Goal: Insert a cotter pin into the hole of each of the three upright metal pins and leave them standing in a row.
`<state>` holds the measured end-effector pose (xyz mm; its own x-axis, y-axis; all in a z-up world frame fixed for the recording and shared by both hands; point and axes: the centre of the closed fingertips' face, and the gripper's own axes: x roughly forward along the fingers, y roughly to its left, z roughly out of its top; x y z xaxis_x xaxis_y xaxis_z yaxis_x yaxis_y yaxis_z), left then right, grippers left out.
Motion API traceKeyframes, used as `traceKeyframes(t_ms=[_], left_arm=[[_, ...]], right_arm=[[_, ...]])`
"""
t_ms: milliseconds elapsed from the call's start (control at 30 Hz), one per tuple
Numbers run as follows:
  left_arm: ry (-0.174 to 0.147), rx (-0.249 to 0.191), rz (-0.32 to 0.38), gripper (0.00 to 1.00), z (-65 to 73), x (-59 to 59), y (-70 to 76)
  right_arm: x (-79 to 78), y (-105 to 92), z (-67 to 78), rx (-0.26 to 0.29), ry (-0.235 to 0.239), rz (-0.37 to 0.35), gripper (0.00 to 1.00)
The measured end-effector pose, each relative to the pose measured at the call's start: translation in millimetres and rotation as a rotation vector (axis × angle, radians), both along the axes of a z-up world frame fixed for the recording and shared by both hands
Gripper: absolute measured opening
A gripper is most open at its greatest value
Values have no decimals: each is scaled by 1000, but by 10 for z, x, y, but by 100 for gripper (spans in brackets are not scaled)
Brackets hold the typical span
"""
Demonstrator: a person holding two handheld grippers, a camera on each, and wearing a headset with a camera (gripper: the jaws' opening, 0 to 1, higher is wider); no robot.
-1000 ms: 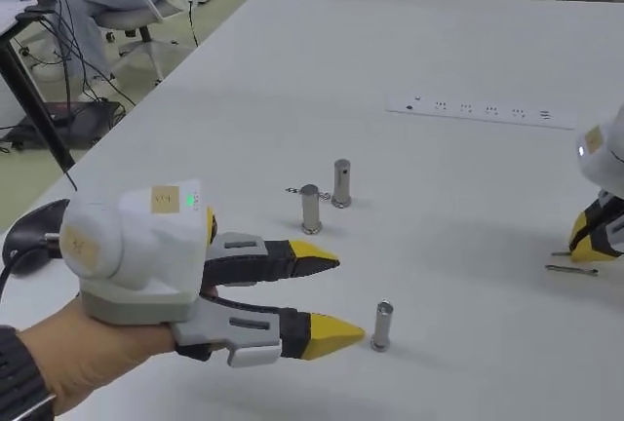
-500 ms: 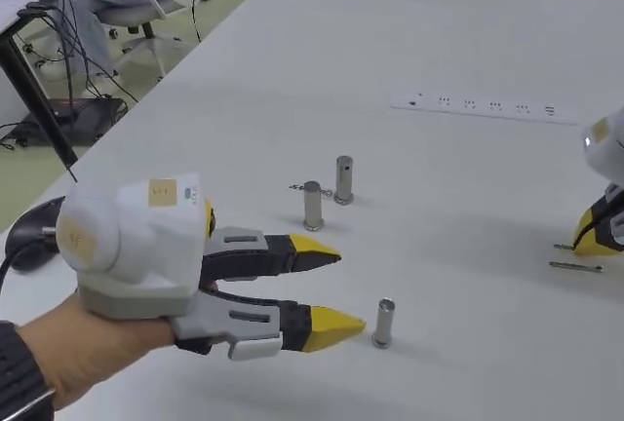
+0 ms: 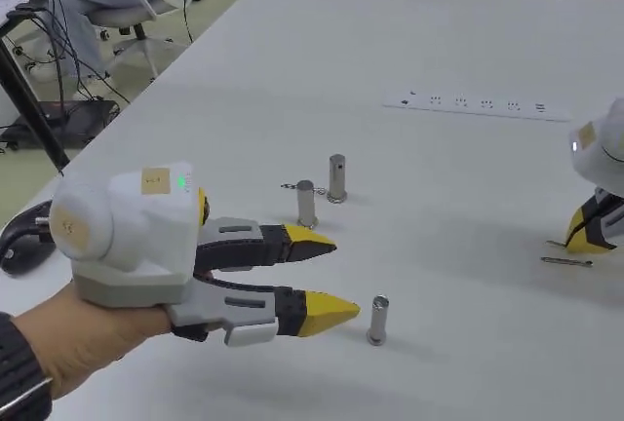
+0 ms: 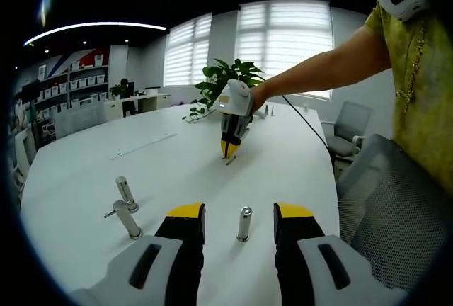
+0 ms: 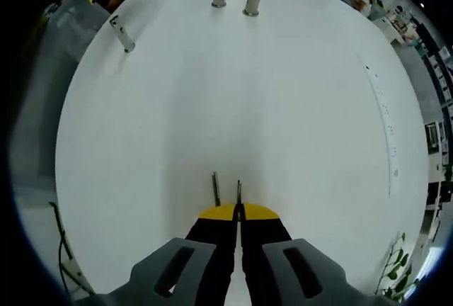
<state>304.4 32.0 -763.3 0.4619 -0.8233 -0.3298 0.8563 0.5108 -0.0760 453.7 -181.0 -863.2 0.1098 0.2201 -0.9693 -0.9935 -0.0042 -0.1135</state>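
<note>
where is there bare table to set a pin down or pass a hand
Widest free patch: the table between the two far pins and the right gripper, shut on a cotter pin, up to the power strip. Also bare beyond the strip. Crowded: around the near pin at the open left gripper, and by the loose cotter pin.

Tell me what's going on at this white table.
A person works with two handheld tools. The open left tool points at the nearest short silver upright metal pin, not touching it. The right tool is shut on a thin metal cotter pin; a second cotter pin lies beside it. One farther upright pin already carries a cotter pin.
</note>
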Motion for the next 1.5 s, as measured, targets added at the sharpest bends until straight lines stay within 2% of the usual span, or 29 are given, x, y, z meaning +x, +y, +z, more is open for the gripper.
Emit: traceKeyframes(t_ms=[200,567,800,967,1167,1367,1500], left_arm=[[-10,-4,-9,36,59,31,-22],[-50,-18,-43,36,204,65,-135],[-96,-21,-102,34,361,20,-307],[-123,-22,-140,32,459,-18,-444],[-156,-6,-176,28,497,-51,-585],[-167,7,-206,23,483,-84,-685],[-173,14,-229,20,475,-126,-739]], right_arm=[[-67,31,99,1,-5,6,2],[-435,398,591,75,-9,75,2],[-861,705,942,111,-9,155,2],[-1141,886,1127,133,-5,199,2],[-1420,1062,1274,144,6,246,2],[-1567,1200,1380,172,11,265,2],[-1619,1230,1393,166,7,278,2]])
